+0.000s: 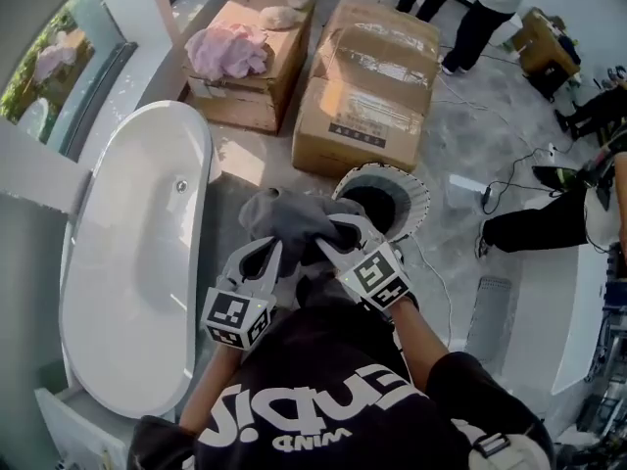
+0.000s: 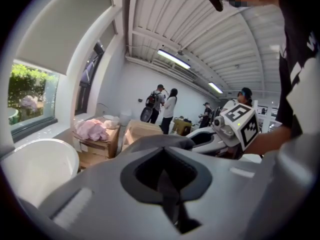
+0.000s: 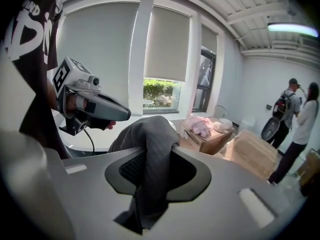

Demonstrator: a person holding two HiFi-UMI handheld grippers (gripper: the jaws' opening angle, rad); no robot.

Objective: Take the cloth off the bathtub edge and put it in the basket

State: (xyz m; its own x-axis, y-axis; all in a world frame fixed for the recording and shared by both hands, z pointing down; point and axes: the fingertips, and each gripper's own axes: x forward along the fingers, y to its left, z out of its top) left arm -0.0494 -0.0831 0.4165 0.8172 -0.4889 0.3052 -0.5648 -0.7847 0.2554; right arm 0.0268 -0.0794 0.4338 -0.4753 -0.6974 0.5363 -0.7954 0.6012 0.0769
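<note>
A grey cloth (image 1: 287,217) hangs bunched between my two grippers, in the air over the floor between the white bathtub (image 1: 137,262) and the round white basket (image 1: 411,196). My left gripper (image 1: 277,255) is shut on the cloth's left part, and a dark strip of the cloth (image 2: 167,184) runs between its jaws. On the cloth's right part my right gripper (image 1: 330,240) is shut, with a fold of the cloth (image 3: 152,154) pinched in its jaws. The basket's dark inside shows just beyond the cloth. The left gripper view shows the right gripper's marker cube (image 2: 240,125).
Two cardboard boxes (image 1: 367,81) stand on the floor beyond the basket; the left one carries a pink cloth (image 1: 227,51). Several people stand at the far right, and cables (image 1: 509,179) run over the floor there. A window (image 1: 59,67) lies left of the bathtub.
</note>
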